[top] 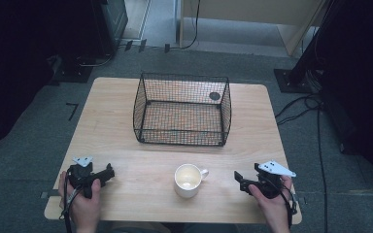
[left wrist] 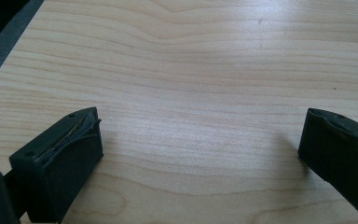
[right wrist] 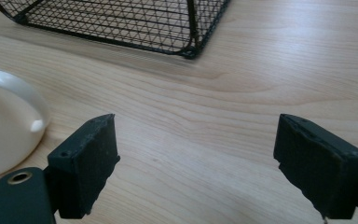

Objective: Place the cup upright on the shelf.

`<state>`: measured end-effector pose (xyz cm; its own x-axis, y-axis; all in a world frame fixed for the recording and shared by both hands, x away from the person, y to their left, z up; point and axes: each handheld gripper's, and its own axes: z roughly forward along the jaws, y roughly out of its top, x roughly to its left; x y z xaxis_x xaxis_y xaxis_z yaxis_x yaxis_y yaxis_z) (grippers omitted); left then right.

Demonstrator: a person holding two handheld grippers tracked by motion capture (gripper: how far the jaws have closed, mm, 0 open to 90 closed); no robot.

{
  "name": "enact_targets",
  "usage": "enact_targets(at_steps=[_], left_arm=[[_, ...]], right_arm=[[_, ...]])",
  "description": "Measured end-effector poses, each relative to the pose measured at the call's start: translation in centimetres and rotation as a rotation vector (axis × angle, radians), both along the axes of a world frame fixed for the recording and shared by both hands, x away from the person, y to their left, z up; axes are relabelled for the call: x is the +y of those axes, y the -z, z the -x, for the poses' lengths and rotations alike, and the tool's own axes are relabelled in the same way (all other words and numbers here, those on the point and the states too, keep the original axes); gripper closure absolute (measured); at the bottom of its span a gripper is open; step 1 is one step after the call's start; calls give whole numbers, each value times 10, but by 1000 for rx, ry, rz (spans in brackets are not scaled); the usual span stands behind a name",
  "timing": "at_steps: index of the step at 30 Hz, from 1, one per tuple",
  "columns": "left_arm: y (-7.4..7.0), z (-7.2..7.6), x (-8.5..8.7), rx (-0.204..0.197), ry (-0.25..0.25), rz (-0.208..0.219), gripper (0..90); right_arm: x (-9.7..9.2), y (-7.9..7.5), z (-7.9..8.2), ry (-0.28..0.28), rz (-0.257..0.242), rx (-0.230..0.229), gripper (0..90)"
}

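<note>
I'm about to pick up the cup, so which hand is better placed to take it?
Right, probably. The right tool stands open beside the mug, facing its handle, and the right gripper view has the mug at its left jaw. The left tool sits farther away, over bare table.

Bare tabletop (top: 126,145) between white mug (top: 187,180) and wire basket (top: 182,109), mug between both grippers.

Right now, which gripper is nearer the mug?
Right. The right gripper sits just right of the mug, on its handle side; the left gripper is farther off to the mug's left.
</note>
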<state>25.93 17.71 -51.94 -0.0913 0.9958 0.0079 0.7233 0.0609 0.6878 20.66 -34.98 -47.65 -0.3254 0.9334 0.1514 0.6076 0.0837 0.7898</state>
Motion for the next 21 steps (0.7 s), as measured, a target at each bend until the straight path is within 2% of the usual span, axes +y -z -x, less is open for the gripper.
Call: enact_targets(at_steps=[15, 21], left_arm=[[0, 0, 0, -1, 1, 0, 0], [0, 0, 0, 0, 2, 1, 0]], right_arm=[[30, -8, -5, -79, -16, -16, 155], [41, -10, -6, -132, -44, -31, 223]])
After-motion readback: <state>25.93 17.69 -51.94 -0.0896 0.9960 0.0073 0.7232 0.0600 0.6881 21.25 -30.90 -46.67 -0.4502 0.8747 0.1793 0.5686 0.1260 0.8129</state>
